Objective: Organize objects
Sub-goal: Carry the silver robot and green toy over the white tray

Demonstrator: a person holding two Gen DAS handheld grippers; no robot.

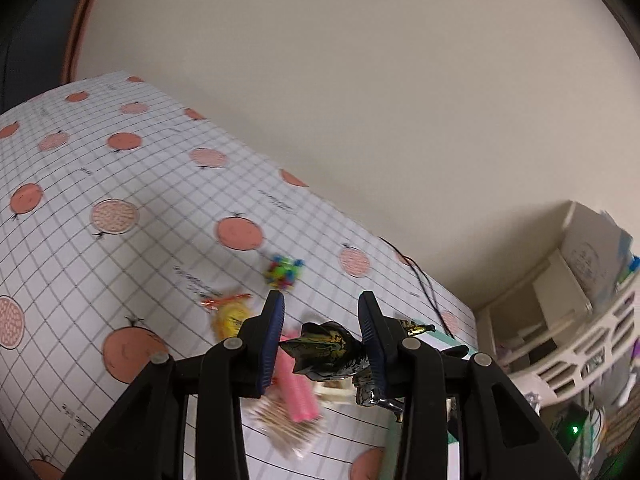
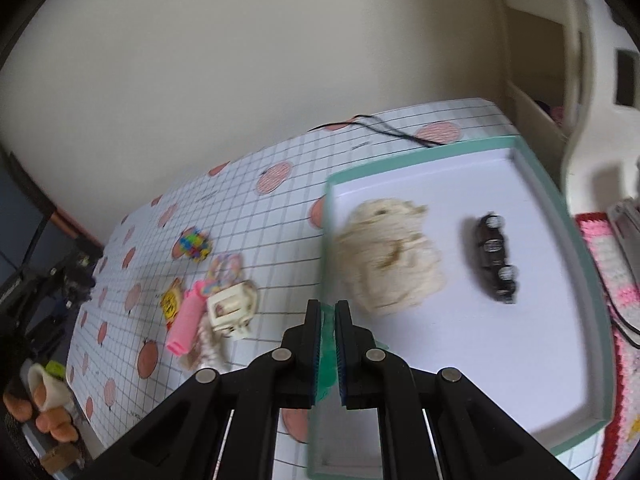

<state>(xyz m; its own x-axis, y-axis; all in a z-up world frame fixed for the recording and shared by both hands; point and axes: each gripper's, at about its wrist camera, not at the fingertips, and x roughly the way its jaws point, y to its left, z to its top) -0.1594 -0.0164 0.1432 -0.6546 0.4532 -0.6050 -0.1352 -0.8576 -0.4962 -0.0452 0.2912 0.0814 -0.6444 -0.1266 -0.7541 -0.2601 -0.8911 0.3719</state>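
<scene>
A black and gold wrapped item is being held between the blue pads of the left gripper, whose jaws are closed only as far as the wrapper allows, above a checked tablecloth printed with orange circles. Beneath it, a pink roller, a cream toy and a yellow sweet are being seen lying close together on the cloth, with a colourful cube a little farther away. The near wall of a teal-rimmed tray is being pinched by the right gripper, its jaws shut tight on that edge. Inside the tray, a cream fluffy bundle and a dark clip set with clear stones are being kept, lying apart from each other. A white slatted basket is being shown at the right of the left wrist view.
</scene>
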